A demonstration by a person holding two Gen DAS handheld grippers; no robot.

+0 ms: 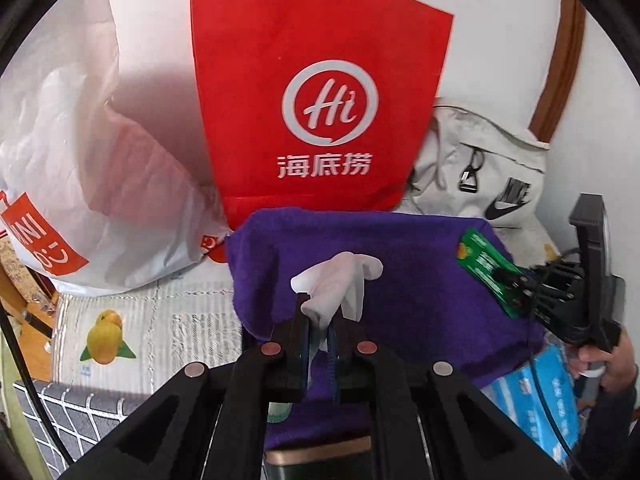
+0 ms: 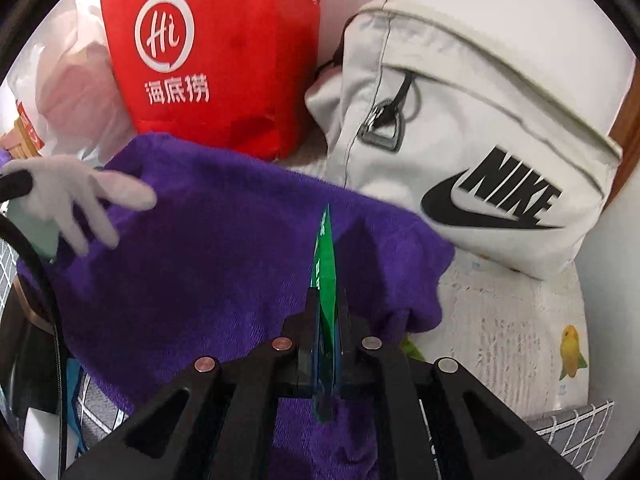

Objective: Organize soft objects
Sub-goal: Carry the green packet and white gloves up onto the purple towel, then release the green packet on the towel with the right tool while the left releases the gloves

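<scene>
We have our left gripper [image 1: 319,320] clamped tight on a white glove [image 1: 338,286], its limp fingers spilling past the jaws over the purple towel [image 1: 400,280]. In the right wrist view that same glove [image 2: 76,200] hangs at the far left edge, draped against the towel [image 2: 200,272]. Our right gripper [image 2: 328,320] is pinched down on a thin green packet [image 2: 326,264], held edge-on so it rises like a blade between the jaws, above the towel. From the left wrist view we see the packet [image 1: 486,268] flat-faced, gripped by the right gripper [image 1: 516,284] over the towel's right end, with a hand [image 1: 612,364] on the handle at the frame's right. Behind the towel a red bag [image 1: 320,100] stands upright against the wall. Left of it sits a white plastic bag [image 1: 100,168]; right of it slumps a cream Nike bag [image 2: 480,140], touching the towel's far edge. Underneath lies a pale mat with a yellow bird print [image 1: 106,336].
</scene>
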